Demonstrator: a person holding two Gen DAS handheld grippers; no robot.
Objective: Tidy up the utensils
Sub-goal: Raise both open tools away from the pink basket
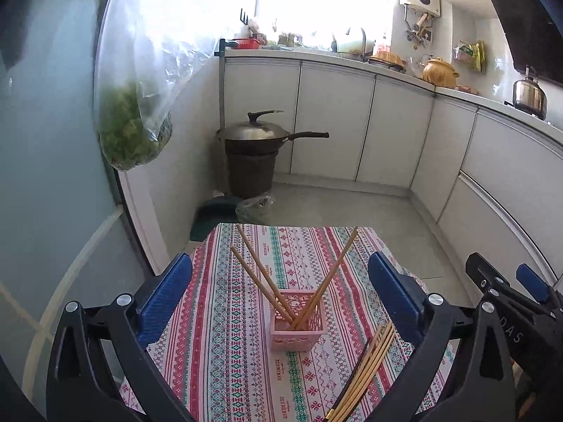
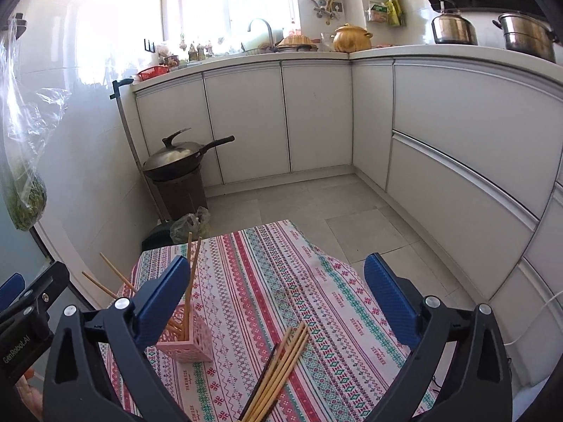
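A pink lattice holder (image 1: 296, 320) stands on the patterned tablecloth (image 1: 218, 316) with several wooden chopsticks (image 1: 257, 274) leaning out of it. It also shows in the right wrist view (image 2: 190, 343), partly behind my right gripper's left finger. A loose bundle of chopsticks (image 1: 366, 369) lies on the cloth to the holder's right, also in the right wrist view (image 2: 281, 365). My left gripper (image 1: 279, 292) is open and empty, above and in front of the holder. My right gripper (image 2: 276, 292) is open and empty, above the loose bundle.
The small table ends close ahead, with tiled floor (image 2: 316, 204) beyond. A wok on a dark bin (image 1: 251, 154) stands by the left wall. A bag of greens (image 1: 133, 133) hangs at the left. White cabinets (image 2: 316, 112) line the back and right.
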